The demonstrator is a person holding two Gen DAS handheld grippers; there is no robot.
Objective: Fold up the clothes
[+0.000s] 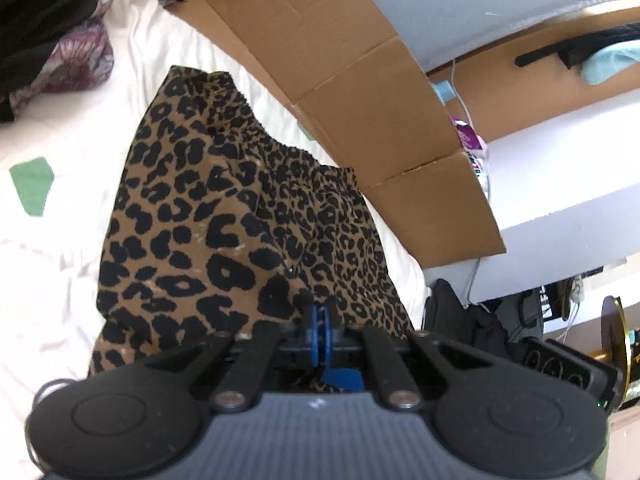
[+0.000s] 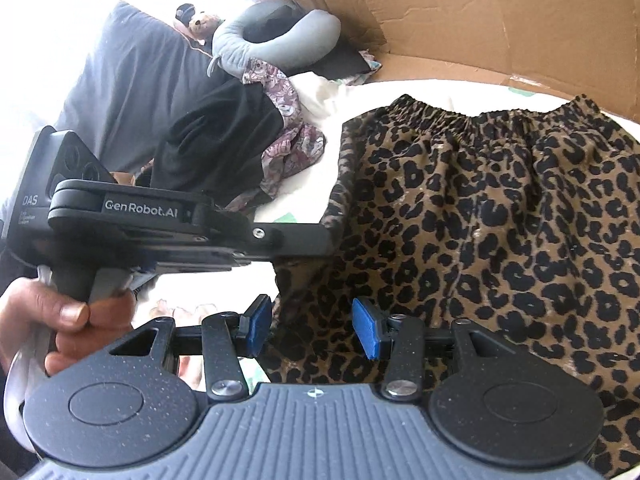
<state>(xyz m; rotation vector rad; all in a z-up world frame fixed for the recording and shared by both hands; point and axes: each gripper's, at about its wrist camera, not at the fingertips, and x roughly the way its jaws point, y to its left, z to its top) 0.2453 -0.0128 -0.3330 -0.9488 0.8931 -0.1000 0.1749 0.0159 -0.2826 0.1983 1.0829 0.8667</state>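
Leopard-print skirt (image 1: 224,216) lies spread on the white sheet (image 1: 52,264), filling frame centre, waistband toward the cardboard box (image 1: 352,80). Left gripper (image 1: 320,320) pinched tight on the skirt's near edge. Right gripper (image 2: 312,330) wide apart over the cloth, gripping nothing.

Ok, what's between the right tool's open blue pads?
Leopard-print skirt fabric lies between the right tool's pads, ungripped; right wrist view shows it.
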